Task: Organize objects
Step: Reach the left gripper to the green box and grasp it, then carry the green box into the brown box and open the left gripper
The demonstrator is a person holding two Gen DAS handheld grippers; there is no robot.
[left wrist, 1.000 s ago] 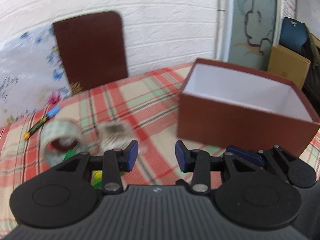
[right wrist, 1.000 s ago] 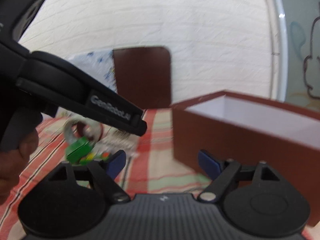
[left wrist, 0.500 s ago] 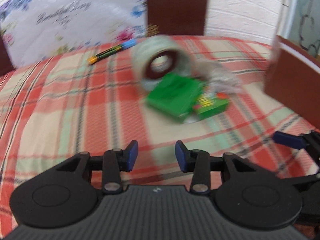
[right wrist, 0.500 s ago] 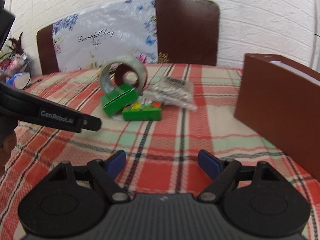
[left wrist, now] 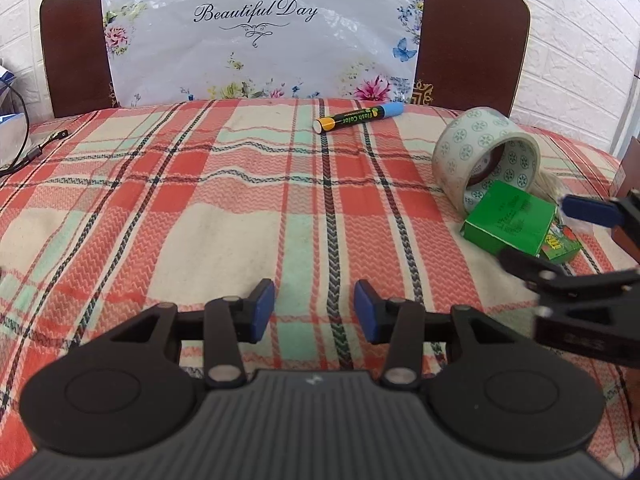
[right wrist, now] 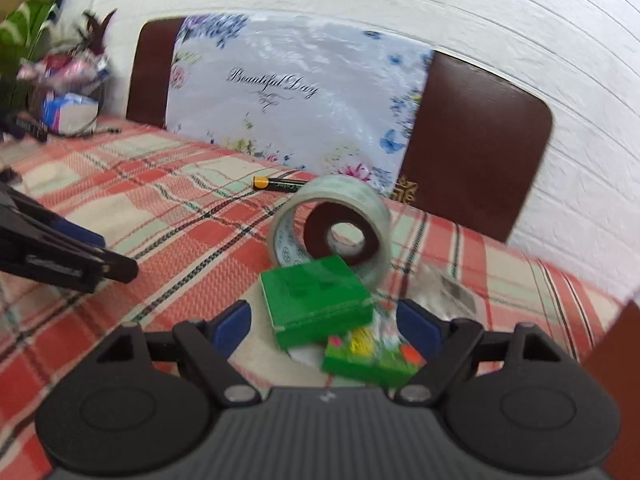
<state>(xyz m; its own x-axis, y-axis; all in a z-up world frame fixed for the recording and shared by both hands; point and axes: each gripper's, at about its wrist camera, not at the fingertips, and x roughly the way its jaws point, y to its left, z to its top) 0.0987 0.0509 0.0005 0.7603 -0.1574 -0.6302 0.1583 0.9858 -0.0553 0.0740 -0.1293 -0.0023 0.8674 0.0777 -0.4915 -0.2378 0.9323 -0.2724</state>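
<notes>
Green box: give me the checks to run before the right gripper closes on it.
1. Right gripper open: ok.
2. Green box between its fingers: ok, pads not yet touching.
3. Tape roll clear of the box: not ok, it touches behind.
4. Small green pack free of the box: not ok, the box overlaps it.
5. Left gripper out of the way: ok, empty, jaws opening.
6. Marker apart: ok.

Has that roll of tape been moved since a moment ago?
No. The tape roll leans on the green box as before; only the cameras swung.
</notes>
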